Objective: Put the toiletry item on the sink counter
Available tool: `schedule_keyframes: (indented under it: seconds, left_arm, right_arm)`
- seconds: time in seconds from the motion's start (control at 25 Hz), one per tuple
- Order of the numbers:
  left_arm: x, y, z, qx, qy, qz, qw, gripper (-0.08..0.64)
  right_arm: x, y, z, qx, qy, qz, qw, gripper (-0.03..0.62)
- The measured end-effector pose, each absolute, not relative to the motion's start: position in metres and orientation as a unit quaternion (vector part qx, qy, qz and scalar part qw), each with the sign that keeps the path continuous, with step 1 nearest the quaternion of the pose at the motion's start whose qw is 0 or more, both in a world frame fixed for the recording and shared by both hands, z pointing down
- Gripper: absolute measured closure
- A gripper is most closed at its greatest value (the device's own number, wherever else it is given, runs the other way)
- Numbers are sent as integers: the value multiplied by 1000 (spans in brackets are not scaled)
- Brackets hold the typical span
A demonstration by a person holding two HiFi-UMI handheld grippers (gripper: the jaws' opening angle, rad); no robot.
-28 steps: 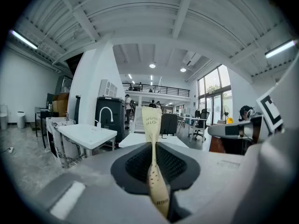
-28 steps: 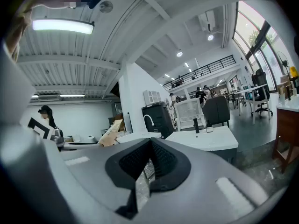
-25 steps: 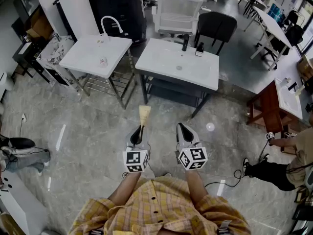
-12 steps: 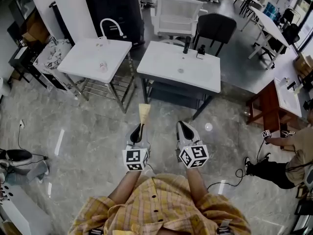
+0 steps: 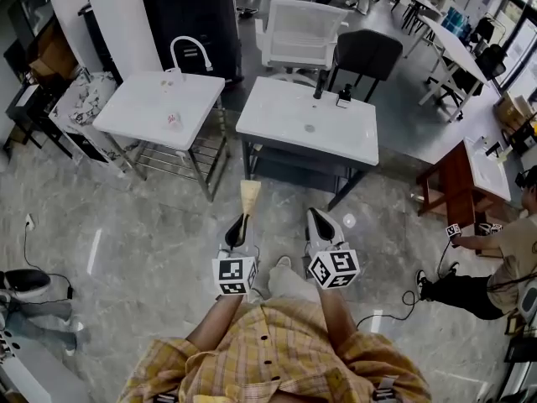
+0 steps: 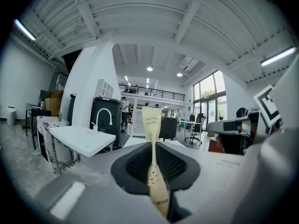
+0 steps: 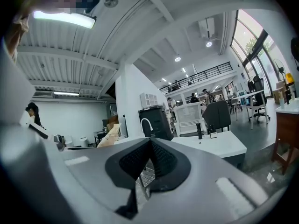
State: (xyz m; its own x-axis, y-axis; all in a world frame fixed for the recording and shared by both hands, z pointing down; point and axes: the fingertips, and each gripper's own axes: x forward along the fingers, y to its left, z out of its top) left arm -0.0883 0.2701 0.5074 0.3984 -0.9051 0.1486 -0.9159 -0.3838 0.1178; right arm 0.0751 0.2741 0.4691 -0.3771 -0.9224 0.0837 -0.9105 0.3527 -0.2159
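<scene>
While you stand on the grey marble floor (image 5: 159, 225), well apart from both sinks, the task is only partly done: the toiletry item is picked up but not set down. Your left gripper (image 5: 242, 222) is clamped on a thin tan paper packet (image 5: 249, 195), held on edge, which sticks out forward past the jaws. Your right gripper (image 5: 313, 217) has its jaws together and carries nothing.

Ahead of you is a white sink table (image 5: 281, 124) with a black tap (image 5: 319, 81). To its left stands a second sink table (image 5: 138, 99) with a white curved tap (image 5: 190, 50). What is left is to close the gap, bring the packet over a bare stretch of table and release it.

You cannot tell from this moment which of the two is meant. The packet's contents are hidden. Its print reads upside down and only in part, though it looks like a toothbrush packet, and its lower end is lost between the jaws. Small things beside the black tap and on the second sink table are too small to name. A seated person (image 5: 503, 263) is cut off at the right edge.
</scene>
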Motion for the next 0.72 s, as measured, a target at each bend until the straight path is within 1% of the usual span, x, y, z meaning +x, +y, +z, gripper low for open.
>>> schedule_keyframes:
  seconds: [0.36,0.72]
  left_arm:
    - [-96,231,508,832,-548,27,83,531]
    - [-104,131,512,840,-535,43,74,531]
  right_arm:
    - [70,233,472,-556,824,-106,24,591]
    - [63,137,482,-566,817,-106,29,591]
